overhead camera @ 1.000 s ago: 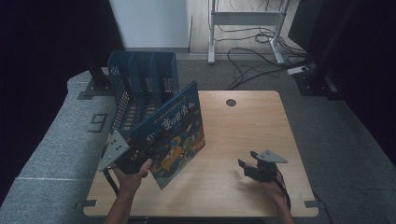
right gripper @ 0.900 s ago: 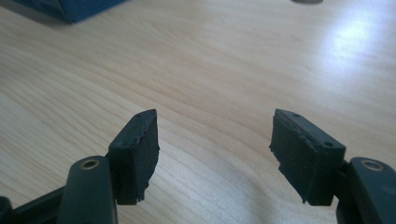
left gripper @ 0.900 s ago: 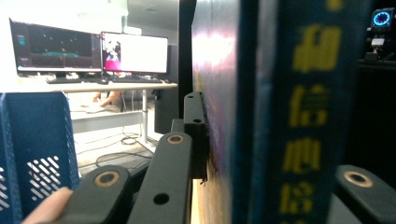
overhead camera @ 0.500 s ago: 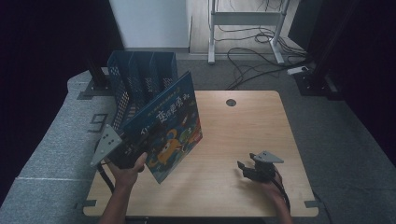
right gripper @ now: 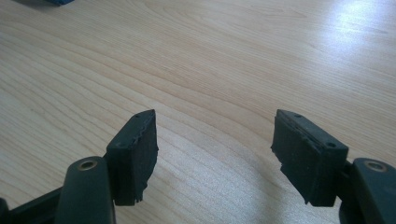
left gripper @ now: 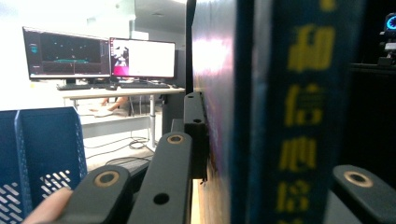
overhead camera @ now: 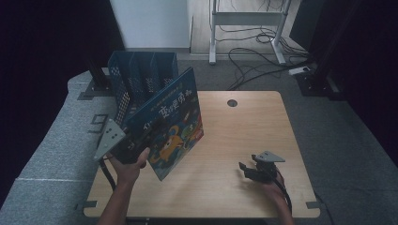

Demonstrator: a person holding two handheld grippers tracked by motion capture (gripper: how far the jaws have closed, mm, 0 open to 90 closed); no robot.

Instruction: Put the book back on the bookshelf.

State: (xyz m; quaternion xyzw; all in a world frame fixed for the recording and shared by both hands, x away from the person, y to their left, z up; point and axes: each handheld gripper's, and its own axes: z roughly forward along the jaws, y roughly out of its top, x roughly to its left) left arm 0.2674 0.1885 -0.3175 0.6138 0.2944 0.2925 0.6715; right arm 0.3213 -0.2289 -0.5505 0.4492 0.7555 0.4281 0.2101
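Note:
A blue picture book point(overhead camera: 171, 122) with a cartoon cover is held upright off the table, tilted, with my left gripper point(overhead camera: 141, 140) shut on its lower left edge. In the left gripper view the book's spine point(left gripper: 261, 112) with yellow characters stands between the jaws. A blue mesh file rack point(overhead camera: 141, 77) stands at the table's far left corner, just behind the book. My right gripper point(overhead camera: 251, 168) rests low at the table's near right, open, with nothing between its pads point(right gripper: 135, 149).
The wooden table point(overhead camera: 244, 126) has a round cable hole point(overhead camera: 232, 102) near its far edge. A grey padded surface point(overhead camera: 56, 150) lies to the left. Desks with monitors point(left gripper: 98, 58) stand beyond the rack.
My left gripper has lifted the book and carried it up and back toward the file rack. The right gripper has stayed in place.

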